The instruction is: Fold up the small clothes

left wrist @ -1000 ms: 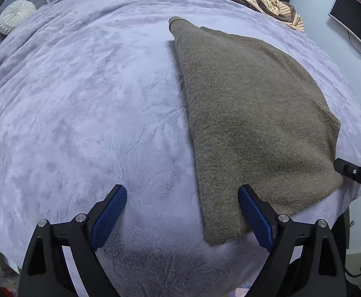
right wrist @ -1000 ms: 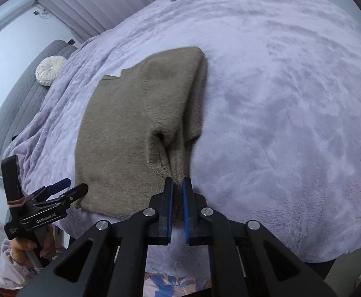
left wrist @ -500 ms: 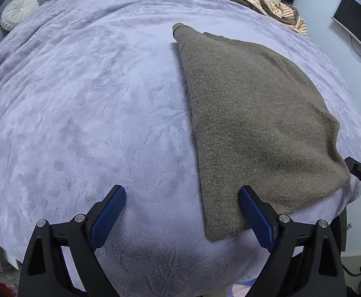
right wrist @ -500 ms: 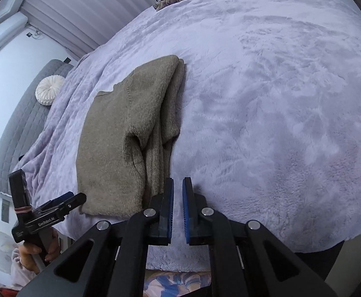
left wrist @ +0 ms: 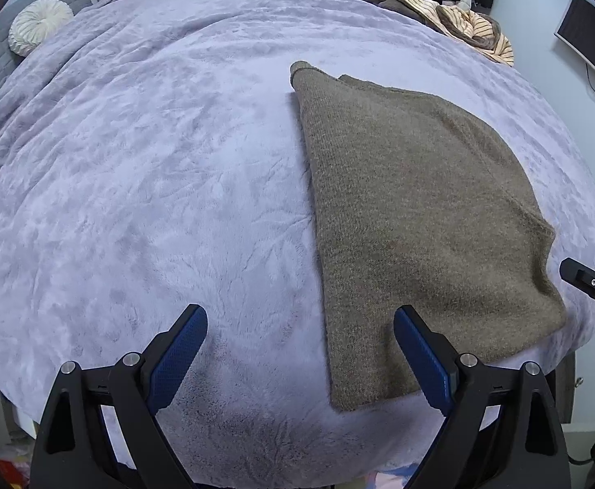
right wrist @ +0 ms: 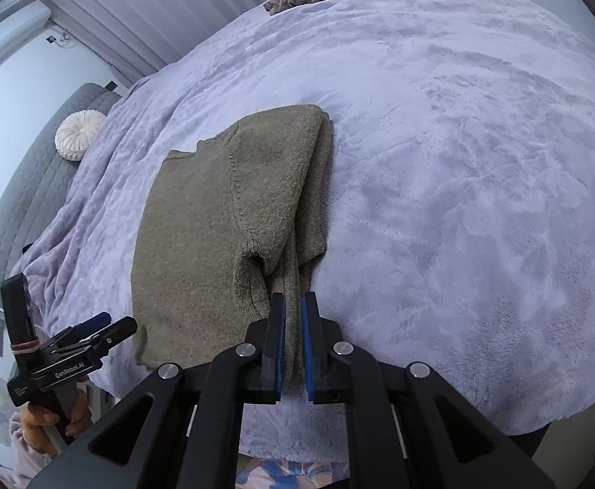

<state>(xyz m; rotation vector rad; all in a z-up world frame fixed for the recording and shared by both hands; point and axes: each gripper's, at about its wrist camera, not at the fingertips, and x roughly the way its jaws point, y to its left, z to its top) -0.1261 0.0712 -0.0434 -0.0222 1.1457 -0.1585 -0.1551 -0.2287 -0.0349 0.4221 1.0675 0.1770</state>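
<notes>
Left wrist view: a folded olive-brown knit sweater (left wrist: 415, 212) lies flat on a lilac plush blanket (left wrist: 154, 187), from centre toward four o'clock. The left gripper (left wrist: 300, 350) sits at six o'clock, blue pads spread wide, holding nothing. Right wrist view: the right gripper (right wrist: 292, 328) at six o'clock has just been easing apart; a narrow gap shows, with the sweater's near edge between the pads, apparently not pinched. A round white cushion (right wrist: 80, 134) rests at ten o'clock.
</notes>
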